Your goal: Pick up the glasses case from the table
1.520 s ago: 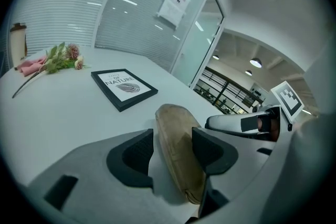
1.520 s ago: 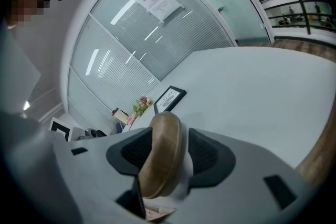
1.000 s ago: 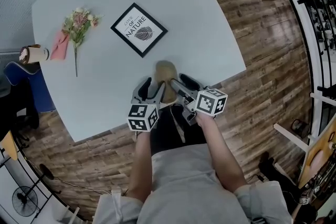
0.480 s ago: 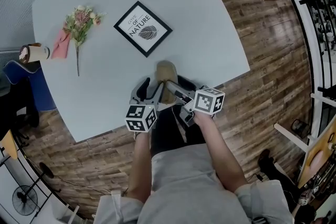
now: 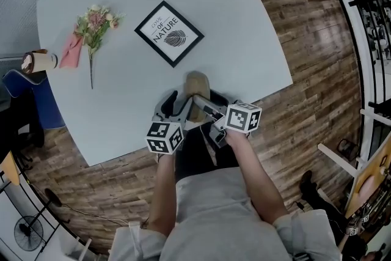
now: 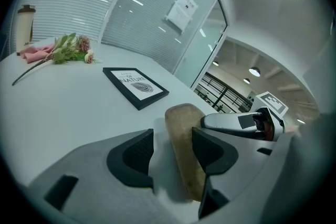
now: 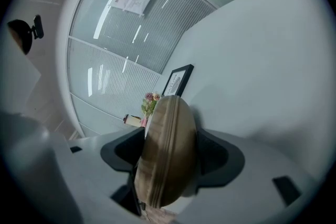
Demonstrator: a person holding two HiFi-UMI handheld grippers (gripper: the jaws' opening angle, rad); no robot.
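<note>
Now: the case (image 5: 196, 86) lies on the worktop (image 5: 244, 27), on the near side of the frame (image 5: 169, 33), close to the edge where the person stands. Against the head view of a second ago, it keeps the same spot and heading relative to the frame. It has not been lifted or nudged, as far as I can see.

Change noted: the right gripper (image 7: 169, 153) is opening, and its fingers (image 7: 218, 157) now stand wide with the near end of the case between them. In the right gripper view the case shows edge-on and fills almost the whole gap. Some dark pad still shows beside it on one side, so I read no squeeze. The gripper itself has hardly shifted toward the frame.

Left gripper (image 6: 172, 150): its place is unchanged and its fingers (image 6: 134, 157) are apart. The same case runs between them, touching or nearly touching one finger, with bare worktop between it and the other. It has no grip either.

Judgement: the widening looks like making room for the case's breadth before a clamp, so the pickup is set up but not yet begun. Next would be closing squarely on the case and then raising it. The smooth rounded shell may slip or twist if pinched only at its end.
</note>
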